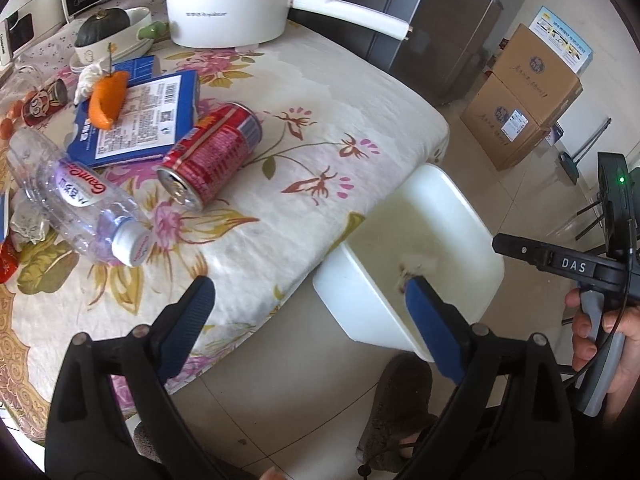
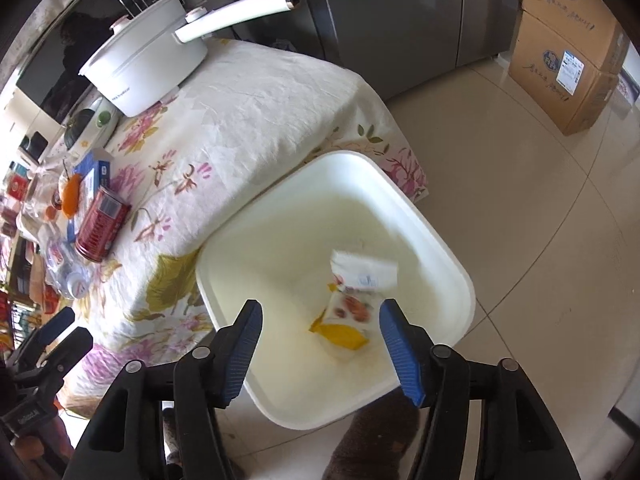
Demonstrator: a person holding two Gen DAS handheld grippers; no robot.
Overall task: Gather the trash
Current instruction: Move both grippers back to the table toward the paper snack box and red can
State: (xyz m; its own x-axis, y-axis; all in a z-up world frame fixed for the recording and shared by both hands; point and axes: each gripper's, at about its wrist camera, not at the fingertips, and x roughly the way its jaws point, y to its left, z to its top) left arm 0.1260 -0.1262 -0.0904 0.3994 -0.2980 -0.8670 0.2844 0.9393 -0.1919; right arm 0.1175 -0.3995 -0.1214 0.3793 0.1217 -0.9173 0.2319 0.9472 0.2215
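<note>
My left tongs (image 1: pixel 308 312) wide open, holding nothing; right tongs (image 2: pixel 320 328) open over the bin (image 2: pixel 448 248), wrapper (image 2: pixel 356 304) inside | red can (image 1: pixel 210 152) lies far-left of left tongs; mouth end nearest | left hand closer

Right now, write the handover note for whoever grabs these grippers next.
Left gripper: open, empty, over the table edge beside the bin.
Right gripper: open, empty, above the white bin.
Done: one snack wrapper is in the bin.
Left on the floral tablecloth: red drink can on its side, clear water bottle on its side, blue carton, orange peel, crumpled tissue, more litter at the far left edge.
The white electric pot does not look like trash.
</note>
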